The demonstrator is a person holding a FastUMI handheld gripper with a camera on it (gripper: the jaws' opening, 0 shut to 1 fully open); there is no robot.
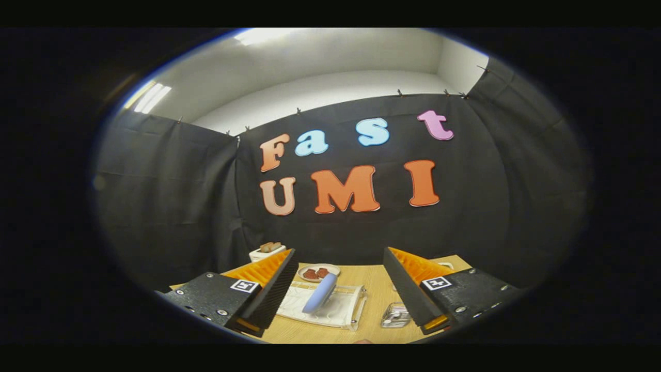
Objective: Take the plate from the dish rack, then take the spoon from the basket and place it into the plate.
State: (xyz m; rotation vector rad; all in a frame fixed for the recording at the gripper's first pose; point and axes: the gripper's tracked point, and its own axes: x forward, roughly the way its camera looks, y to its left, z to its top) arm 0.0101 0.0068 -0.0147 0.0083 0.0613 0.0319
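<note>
I hold the gripper (335, 289) spread wide, gripping nothing, above the desk (374, 310), with the blue plate (320, 293) standing tilted in the clear dish rack (347, 310) between its fingers; I read no labels.

Pale blue plate (320, 293), seen almost edge-on, stands tilted in a clear dish rack (346, 310) on the wooden tabletop. Both lie ahead of and between the fingers of the gripper (336, 318), which are spread wide and touch nothing. A small clear basket (396, 315) sits just right of the rack; its contents are indistinct.
</note>
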